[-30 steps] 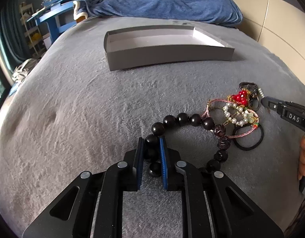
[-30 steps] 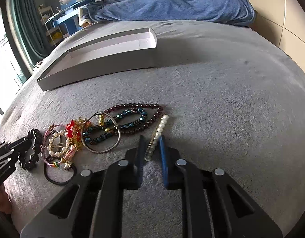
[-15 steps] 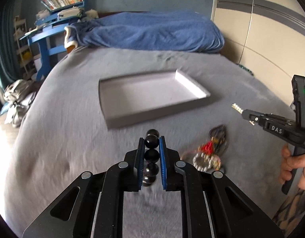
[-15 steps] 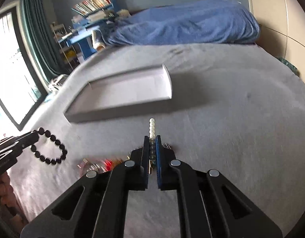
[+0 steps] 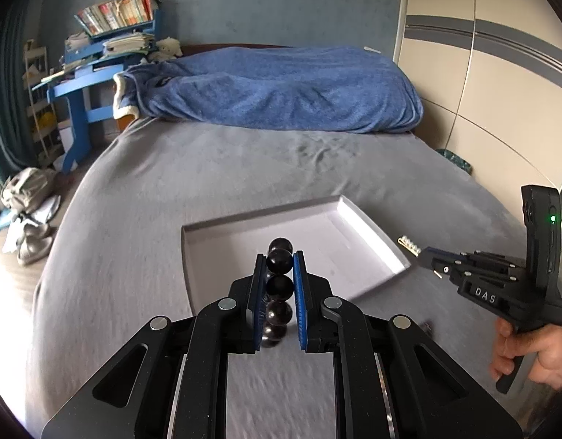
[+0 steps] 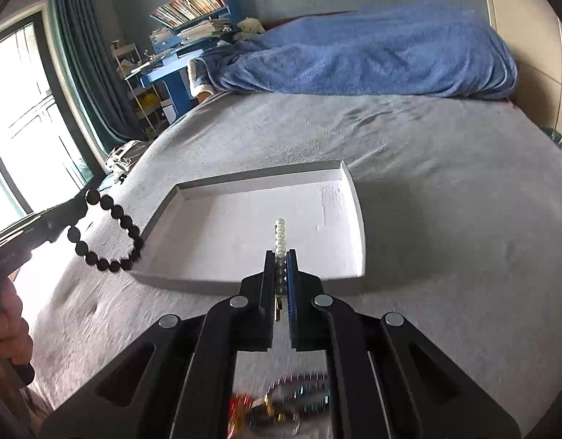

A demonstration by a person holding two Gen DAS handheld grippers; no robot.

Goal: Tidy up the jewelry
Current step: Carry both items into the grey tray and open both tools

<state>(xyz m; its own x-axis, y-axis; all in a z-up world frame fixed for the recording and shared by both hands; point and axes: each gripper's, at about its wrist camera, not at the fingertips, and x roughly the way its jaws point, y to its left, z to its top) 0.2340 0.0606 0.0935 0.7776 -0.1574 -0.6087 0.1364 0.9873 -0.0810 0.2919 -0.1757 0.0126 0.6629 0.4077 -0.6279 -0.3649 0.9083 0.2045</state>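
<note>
Our left gripper (image 5: pixel 279 267) is clamped narrowly on a black bead bracelet (image 5: pixel 280 287), with several round beads lined up between the blue pads. In the right wrist view the rest of that bracelet hangs as a loop (image 6: pixel 111 234) off the gripper tips, clear of the grey bedspread (image 6: pixel 445 190) and just beside the left rim of the shallow white box (image 6: pixel 244 230).

Our right gripper (image 6: pixel 280 261) is squeezed almost fully closed on a pearl hair clip (image 6: pixel 280 237), whose row of pearls sticks out past the fingertips above the box floor. From the left wrist view the clip (image 5: pixel 409 244) shows just off the box's right corner.

A blurred heap of remaining jewelry (image 6: pixel 281 406) lies on the bedspread beneath our right gripper.
</note>
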